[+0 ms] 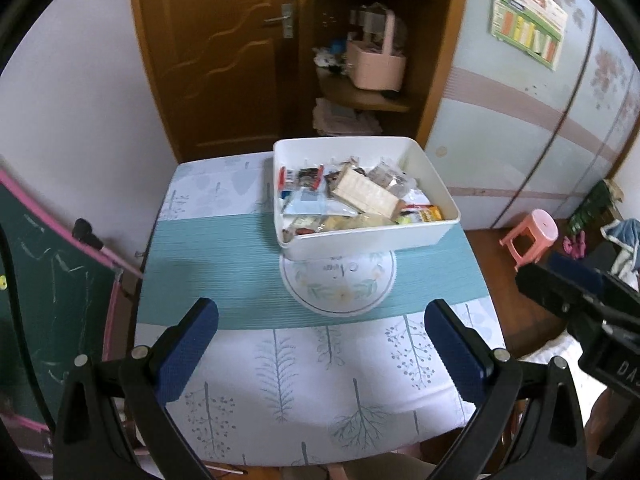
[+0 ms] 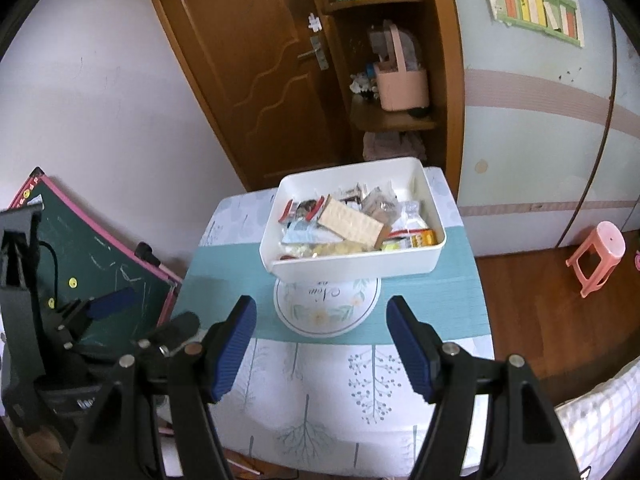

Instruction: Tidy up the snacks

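Left gripper (image 1: 320, 350) and right gripper (image 2: 322, 344) both angled down over the near end of the table (image 1: 320, 392), jaws spread, nothing between, white snack bin (image 2: 352, 266) beyond both fingertips, at the table's far end.

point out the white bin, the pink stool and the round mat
white bin (image 2: 352, 266), right wrist view, near wall
pink stool (image 2: 610, 240), right wrist view, seat top
round mat (image 1: 338, 288), left wrist view, printed middle
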### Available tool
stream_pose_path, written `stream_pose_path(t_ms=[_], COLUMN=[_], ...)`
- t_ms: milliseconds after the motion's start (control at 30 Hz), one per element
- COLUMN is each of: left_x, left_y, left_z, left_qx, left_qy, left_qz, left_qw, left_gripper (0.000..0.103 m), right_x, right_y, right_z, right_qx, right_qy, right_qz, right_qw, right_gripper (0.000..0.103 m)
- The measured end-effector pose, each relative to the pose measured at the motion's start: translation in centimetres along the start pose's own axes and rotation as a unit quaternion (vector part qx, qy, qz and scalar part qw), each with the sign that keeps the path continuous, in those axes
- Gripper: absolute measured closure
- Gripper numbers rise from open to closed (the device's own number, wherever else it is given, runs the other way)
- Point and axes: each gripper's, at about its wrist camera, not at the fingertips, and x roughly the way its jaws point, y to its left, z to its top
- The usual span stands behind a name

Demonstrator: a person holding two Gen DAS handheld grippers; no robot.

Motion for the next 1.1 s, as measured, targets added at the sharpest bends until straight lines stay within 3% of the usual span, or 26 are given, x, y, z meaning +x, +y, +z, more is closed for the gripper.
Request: stream_pose_path(t_ms=[467, 1100], left_x=[-0.1, 0.4], left_y=[-0.3, -0.1], left_z=[-0.2, 0.1], left_qx=[-0.015, -0.017], left_qy=[-0.002, 0.005], left_qz=[0.029, 0.030], left_qw=[0.9994, 0.9994], left_gripper=[0.000, 0.000], right_x=[0.8, 1.9], right_y=[0.3, 0.5], right_z=[0.3, 0.3], right_qx=[-0.019, -0.022], right_qy=[0.013, 0.026], right_qz=[0.005, 0.004], right_qw=[1.000, 0.999], right_gripper=[0.035, 0.035])
